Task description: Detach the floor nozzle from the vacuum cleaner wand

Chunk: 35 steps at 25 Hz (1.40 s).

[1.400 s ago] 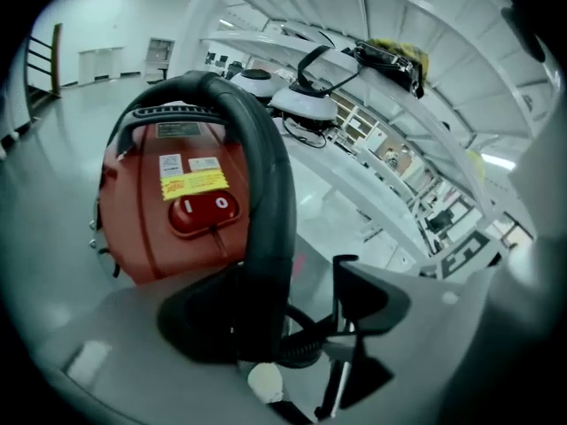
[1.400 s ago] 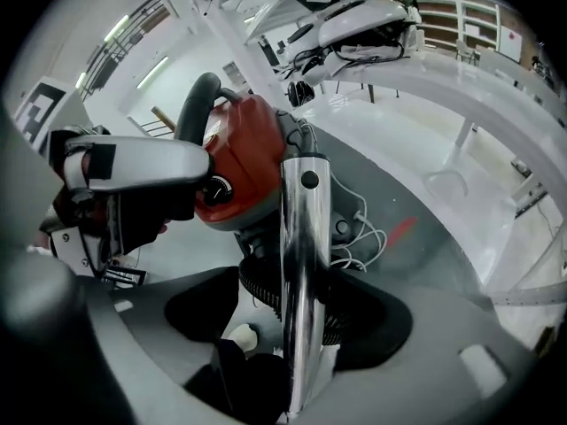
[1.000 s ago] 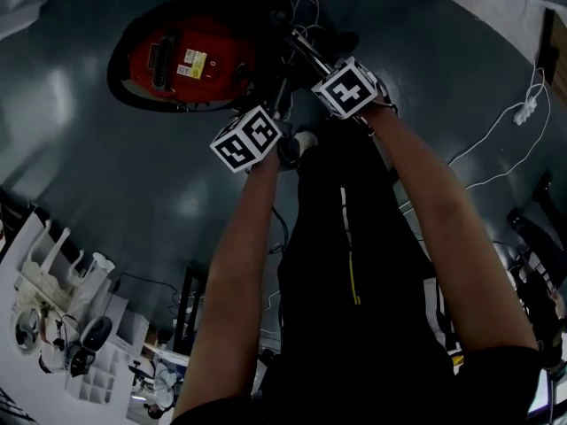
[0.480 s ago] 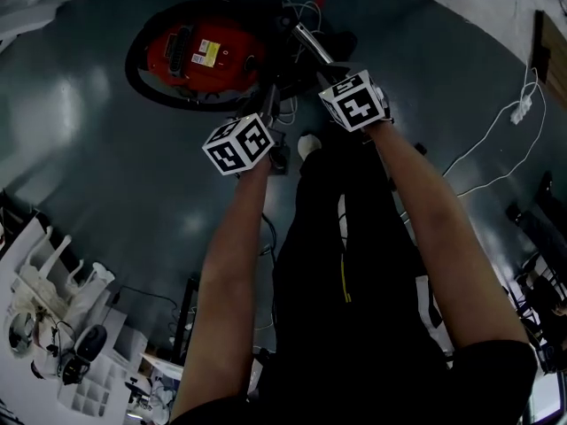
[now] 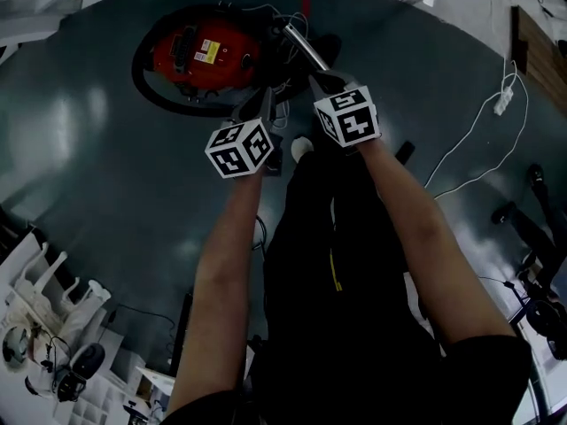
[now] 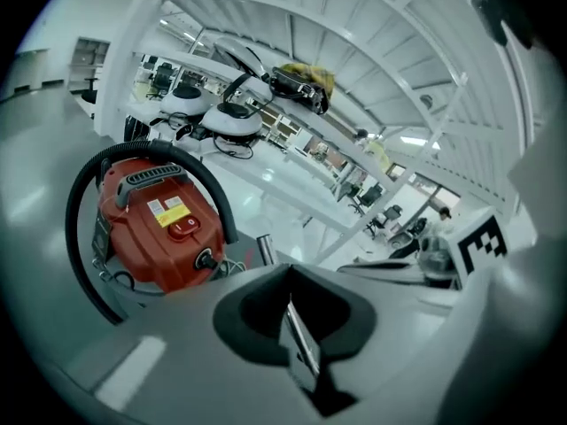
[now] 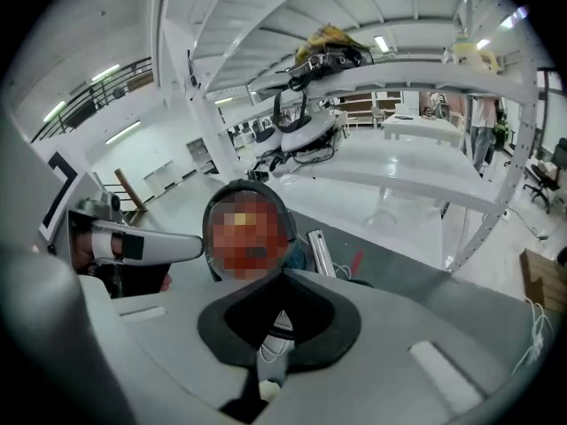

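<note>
Left gripper [image 5: 264,103] and right gripper [image 5: 322,83], tongs just pressed together on nothing, lift clear of the red vacuum cleaner [image 5: 202,53] at upper left. The wand [image 5: 303,46] goes ungripped, so detaching looks paused.

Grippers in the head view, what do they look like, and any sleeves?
Left gripper and right gripper each carry a white cube with black square markers; their bodies are pale grey with a dark collar round the jaws. Forearms are uncovered; clothing is black.

White shelving [image 7: 416,180] rises beyond a dark, glossy floor [image 5: 89,149].
</note>
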Motion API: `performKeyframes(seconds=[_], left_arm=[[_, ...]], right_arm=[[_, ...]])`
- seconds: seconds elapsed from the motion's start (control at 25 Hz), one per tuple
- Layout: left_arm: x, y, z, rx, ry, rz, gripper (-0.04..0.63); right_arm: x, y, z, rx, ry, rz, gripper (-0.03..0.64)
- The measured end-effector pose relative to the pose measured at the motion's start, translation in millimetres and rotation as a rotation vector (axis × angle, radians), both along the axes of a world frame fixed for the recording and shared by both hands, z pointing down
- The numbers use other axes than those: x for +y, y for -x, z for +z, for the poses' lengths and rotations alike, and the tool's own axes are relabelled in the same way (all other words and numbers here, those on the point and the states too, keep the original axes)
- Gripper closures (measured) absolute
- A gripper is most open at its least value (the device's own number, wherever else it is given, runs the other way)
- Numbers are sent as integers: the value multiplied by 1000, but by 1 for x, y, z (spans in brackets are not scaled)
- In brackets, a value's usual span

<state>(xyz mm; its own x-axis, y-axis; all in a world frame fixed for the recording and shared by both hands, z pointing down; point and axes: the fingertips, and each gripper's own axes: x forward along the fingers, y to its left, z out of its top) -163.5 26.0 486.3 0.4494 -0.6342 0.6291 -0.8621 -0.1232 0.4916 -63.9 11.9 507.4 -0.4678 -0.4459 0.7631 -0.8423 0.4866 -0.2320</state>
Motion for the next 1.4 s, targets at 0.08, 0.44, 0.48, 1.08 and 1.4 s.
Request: performKeyframes(seconds=[0.08,0.44,0.48,1.08,1.4], left_arm=[[9,-6,-10,8,-1,10,586],[16,-25,-10,-26,4,45,586],[17,-27,-10,-33,3,50,586],[17,-46,3,-50,41,85,586],[17,-48,10,-59,63,96,586]], right_arm=[[10,-3,-13,0,-5,9,620],[21,-8,-19,-55,1,62,620],[21,-9,-17,-60,5,72,620],[34,-13,-2,-98,65,105,620],[37,-19,8,-85,88,109,620]])
